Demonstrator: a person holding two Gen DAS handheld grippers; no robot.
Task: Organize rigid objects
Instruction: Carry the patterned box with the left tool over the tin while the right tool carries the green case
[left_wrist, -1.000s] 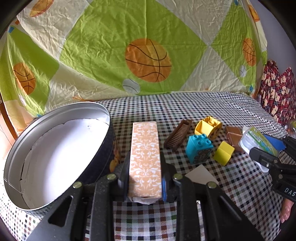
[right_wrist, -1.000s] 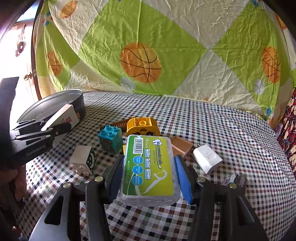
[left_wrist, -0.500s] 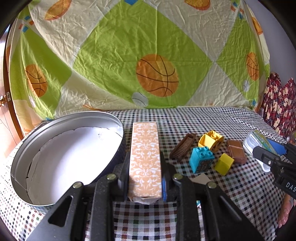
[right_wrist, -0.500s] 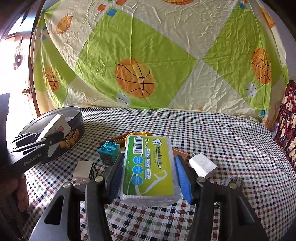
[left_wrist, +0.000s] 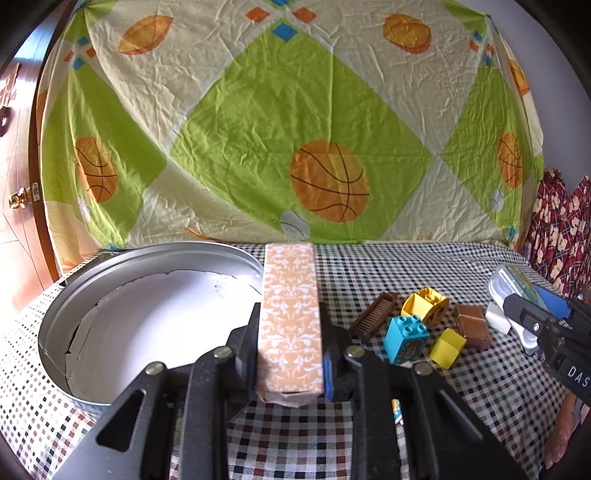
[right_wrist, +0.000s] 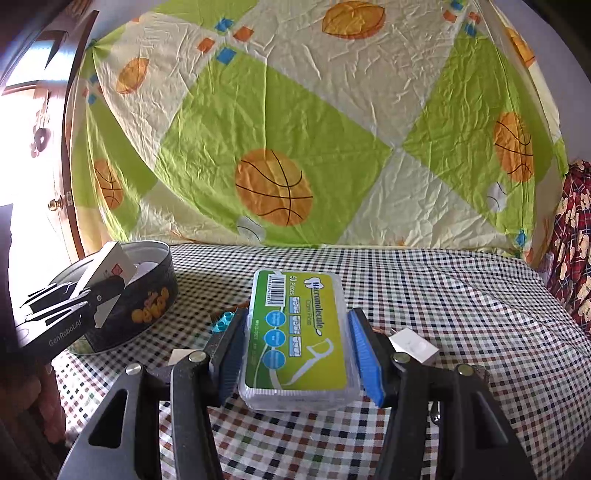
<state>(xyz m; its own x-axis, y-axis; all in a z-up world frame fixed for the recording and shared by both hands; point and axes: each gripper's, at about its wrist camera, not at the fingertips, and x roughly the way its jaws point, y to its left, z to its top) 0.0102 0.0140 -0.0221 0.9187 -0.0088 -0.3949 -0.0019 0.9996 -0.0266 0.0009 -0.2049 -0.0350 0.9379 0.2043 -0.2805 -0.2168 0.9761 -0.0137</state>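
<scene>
My left gripper (left_wrist: 290, 339) is shut on a long orange patterned box (left_wrist: 290, 314), held above the checked cloth just right of the round metal tin (left_wrist: 92, 291). The tin has white paper inside. My right gripper (right_wrist: 295, 343) is shut on a clear dental floss pick case with a green label (right_wrist: 297, 332), lifted over the cloth. In the right wrist view the left gripper (right_wrist: 74, 306) with its box hangs at the tin's near rim (right_wrist: 147, 295). The left wrist view shows the right gripper (left_wrist: 535, 314) at the far right edge.
Loose pieces lie right of the box: a brown comb-like piece (left_wrist: 373, 315), a yellow block (left_wrist: 424, 304), a blue block (left_wrist: 406, 338), a small yellow cube (left_wrist: 447, 347), a brown block (left_wrist: 472, 325). A white cube (right_wrist: 413, 345) sits beside the case. A patterned sheet hangs behind.
Both grippers tilted upward with their loads, so more of the hanging sheet shows. The left gripper with the box rose slightly beside the tin. Both grips are unchanged.
</scene>
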